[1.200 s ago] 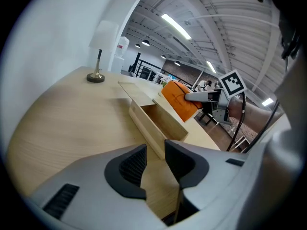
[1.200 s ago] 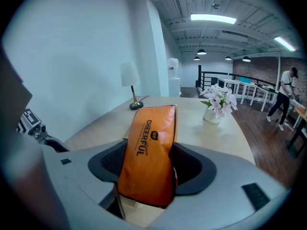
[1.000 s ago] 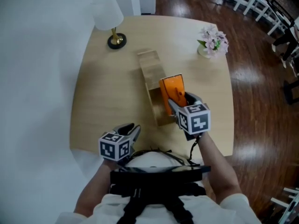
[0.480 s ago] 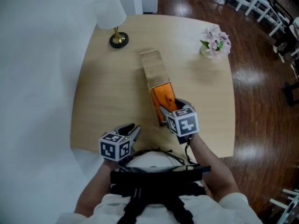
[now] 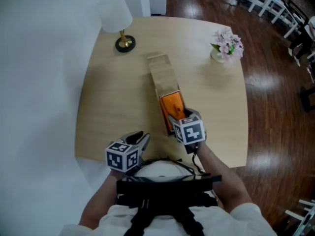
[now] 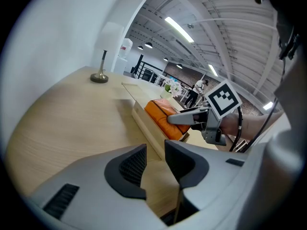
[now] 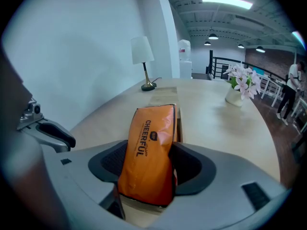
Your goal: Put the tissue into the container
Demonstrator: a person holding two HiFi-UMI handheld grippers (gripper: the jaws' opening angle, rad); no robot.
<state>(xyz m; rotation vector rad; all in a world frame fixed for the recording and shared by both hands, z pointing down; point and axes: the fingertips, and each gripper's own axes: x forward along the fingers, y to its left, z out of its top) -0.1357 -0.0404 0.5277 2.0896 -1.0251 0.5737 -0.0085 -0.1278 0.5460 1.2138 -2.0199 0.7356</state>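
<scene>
An orange tissue pack [image 5: 172, 104] lies lengthwise in the near end of a long wooden container [image 5: 161, 75] at the table's middle. My right gripper [image 5: 176, 118] is shut on the pack's near end; in the right gripper view the pack [image 7: 151, 147] fills the space between both pads, with the container [image 7: 163, 98] stretching beyond it. My left gripper [image 5: 140, 137] hovers at the table's front edge, left of the container. Its jaws [image 6: 154, 159] stand a narrow gap apart with nothing between them. The left gripper view shows the pack [image 6: 163, 114] and right gripper [image 6: 184, 120] over the container [image 6: 144, 123].
A white-shaded lamp [image 5: 118, 18] on a brass foot stands at the table's far left. A small vase of pink flowers [image 5: 226, 45] sits at the far right. The table's [image 5: 108, 97] right edge drops to a dark wood floor; a white wall runs along the left.
My right gripper has carried the orange pack left and toward me, and lowered it from a raised tilt down into the container's near end. The left gripper has hardly moved.
</scene>
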